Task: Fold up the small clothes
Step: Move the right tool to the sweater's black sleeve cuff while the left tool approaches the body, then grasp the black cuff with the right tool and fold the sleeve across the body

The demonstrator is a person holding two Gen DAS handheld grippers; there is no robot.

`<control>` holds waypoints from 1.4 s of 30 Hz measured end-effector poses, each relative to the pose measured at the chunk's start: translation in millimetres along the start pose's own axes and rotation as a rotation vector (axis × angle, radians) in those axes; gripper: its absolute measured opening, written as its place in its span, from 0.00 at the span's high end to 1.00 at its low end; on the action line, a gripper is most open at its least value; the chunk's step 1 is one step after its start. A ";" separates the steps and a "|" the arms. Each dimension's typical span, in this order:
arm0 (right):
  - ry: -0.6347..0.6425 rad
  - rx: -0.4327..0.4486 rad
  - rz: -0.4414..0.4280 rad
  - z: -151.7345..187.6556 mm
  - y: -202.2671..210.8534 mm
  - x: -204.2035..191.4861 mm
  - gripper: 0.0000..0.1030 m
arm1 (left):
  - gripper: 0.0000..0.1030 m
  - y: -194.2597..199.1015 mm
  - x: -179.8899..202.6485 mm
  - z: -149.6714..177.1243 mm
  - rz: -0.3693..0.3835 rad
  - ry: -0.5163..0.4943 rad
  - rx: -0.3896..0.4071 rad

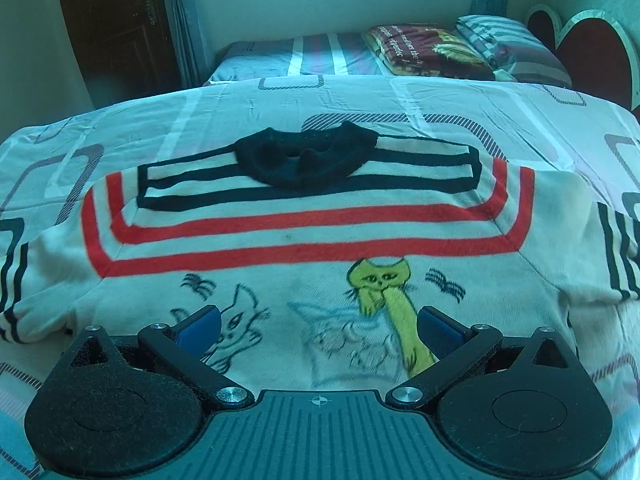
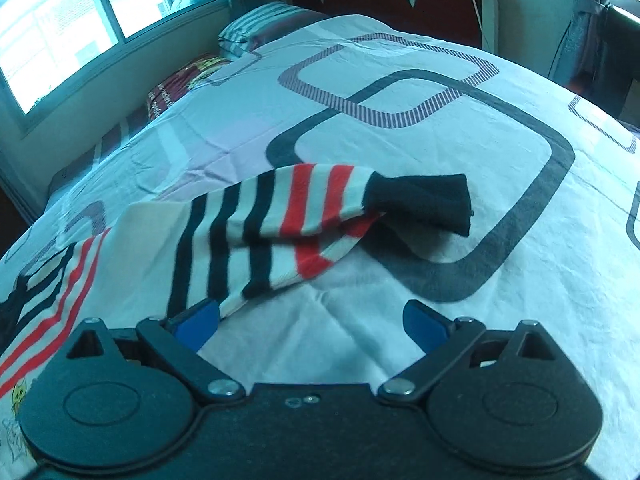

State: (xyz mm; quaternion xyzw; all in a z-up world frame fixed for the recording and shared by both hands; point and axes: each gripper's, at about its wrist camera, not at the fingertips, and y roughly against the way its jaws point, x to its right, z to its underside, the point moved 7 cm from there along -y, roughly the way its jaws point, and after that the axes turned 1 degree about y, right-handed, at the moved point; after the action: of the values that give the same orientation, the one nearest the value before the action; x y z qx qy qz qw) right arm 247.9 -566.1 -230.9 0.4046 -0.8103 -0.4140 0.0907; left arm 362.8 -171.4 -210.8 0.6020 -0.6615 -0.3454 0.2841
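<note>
From your left wrist, the left gripper (image 1: 318, 330) gapes wide and empty over the cat-print sweater (image 1: 304, 248) lying flat on the bedsheet (image 1: 420, 100). From your right wrist, the right gripper (image 2: 312, 326) stands wide apart, holding nothing, its left finger (image 2: 198, 322) just beside the striped sleeve (image 2: 304, 216), which stretches rightward.

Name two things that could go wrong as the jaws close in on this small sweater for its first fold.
1. The sleeve lies doubled and twisted near its black cuff; the open right gripper may pinch one layer only, leaving a lopsided fold.
2. The left gripper, also open, hangs over the sweater body; closing there could catch the bedsheet too.
</note>
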 end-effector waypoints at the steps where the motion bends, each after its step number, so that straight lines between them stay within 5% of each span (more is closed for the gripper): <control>1: -0.012 -0.005 0.001 -4.1 -7.5 3.7 0.09 | 0.00 -3.9 1.7 -2.4 -0.009 0.005 -0.002; 11: -0.165 0.054 -0.029 -36.2 -39.5 34.0 0.31 | 0.00 -27.9 -4.2 -8.8 -0.055 0.039 -0.034; 15: -0.169 0.068 -0.053 -43.6 -45.3 35.0 0.67 | 0.00 -27.6 -6.3 -10.2 -0.064 0.031 -0.028; 19: -0.080 0.114 -0.072 -48.2 -34.9 13.5 0.79 | 0.00 -23.0 -16.4 -13.0 -0.067 0.039 -0.006; 27: 0.286 0.197 -0.305 -20.4 25.9 -158.3 0.80 | 0.00 -12.7 -73.1 -19.4 -0.035 0.105 0.019; 33: 0.440 0.090 -0.475 66.8 34.4 -294.3 0.80 | 0.00 -15.5 -129.5 -22.5 0.056 0.200 0.009; 38: 0.552 -0.054 -0.515 144.8 19.5 -358.7 0.79 | 0.00 -28.8 -159.5 -21.6 0.115 0.229 -0.011; 39: 0.555 -0.065 -0.516 152.5 17.5 -363.8 0.74 | 0.00 -32.0 -160.0 -21.1 0.134 0.230 -0.019; 41: 0.591 -0.051 -0.544 161.2 31.7 -369.8 0.49 | 0.00 -37.2 -156.7 -19.9 0.177 0.224 -0.037; 42: 0.607 -0.063 -0.572 164.5 42.2 -369.3 0.26 | 0.00 -38.7 -153.8 -19.6 0.206 0.228 -0.045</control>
State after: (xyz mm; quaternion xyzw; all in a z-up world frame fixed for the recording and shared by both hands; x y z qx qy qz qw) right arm 386.4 -184.0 -235.4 0.7142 -0.5885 -0.3090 0.2193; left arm 419.0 -22.4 -223.9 0.5600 -0.6752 -0.2585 0.4046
